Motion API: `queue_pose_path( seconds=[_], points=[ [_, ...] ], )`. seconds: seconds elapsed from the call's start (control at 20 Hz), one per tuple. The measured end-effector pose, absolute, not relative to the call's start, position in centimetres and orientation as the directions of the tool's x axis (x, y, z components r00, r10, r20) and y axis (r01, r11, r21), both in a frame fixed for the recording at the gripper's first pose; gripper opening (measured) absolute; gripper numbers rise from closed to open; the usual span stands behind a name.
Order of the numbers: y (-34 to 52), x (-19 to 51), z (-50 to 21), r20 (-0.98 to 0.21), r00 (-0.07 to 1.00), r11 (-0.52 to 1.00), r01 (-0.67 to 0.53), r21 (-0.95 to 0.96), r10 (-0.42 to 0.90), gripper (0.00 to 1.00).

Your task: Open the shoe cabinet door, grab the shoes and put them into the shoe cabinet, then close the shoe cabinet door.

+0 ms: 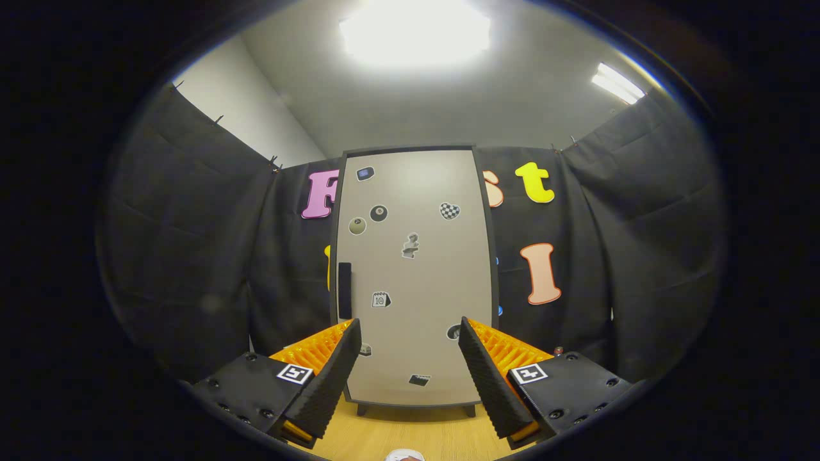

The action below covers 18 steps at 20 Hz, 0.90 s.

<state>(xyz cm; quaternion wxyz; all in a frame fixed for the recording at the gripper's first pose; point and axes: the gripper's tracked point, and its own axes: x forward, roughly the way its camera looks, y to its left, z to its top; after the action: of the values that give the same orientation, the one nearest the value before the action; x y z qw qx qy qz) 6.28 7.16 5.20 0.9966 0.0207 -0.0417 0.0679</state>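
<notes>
A tall grey shoe cabinet point(416, 275) stands ahead on short legs, its door shut and dotted with several stickers. A dark vertical handle point(344, 290) runs along the door's left edge, just above my left finger. My gripper point(410, 330) is open, its fingers spread wide with nothing between them, still short of the cabinet. A small white and red bit of a shoe point(405, 455) peeks out on the floor below the fingers; most of it is hidden.
Black cloth walls point(192, 256) close in the booth on both sides and behind the cabinet. The floor point(416, 432) is light wood. Bright ceiling lights point(416, 32) shine overhead.
</notes>
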Motion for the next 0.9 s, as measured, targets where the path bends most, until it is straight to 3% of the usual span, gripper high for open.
queue_pose_path(
  seconds=[0.9],
  points=[
    [17.9,21.5,7.5,0.11,0.959,0.963,-0.268,0.037,0.262,0.96]
  ],
)
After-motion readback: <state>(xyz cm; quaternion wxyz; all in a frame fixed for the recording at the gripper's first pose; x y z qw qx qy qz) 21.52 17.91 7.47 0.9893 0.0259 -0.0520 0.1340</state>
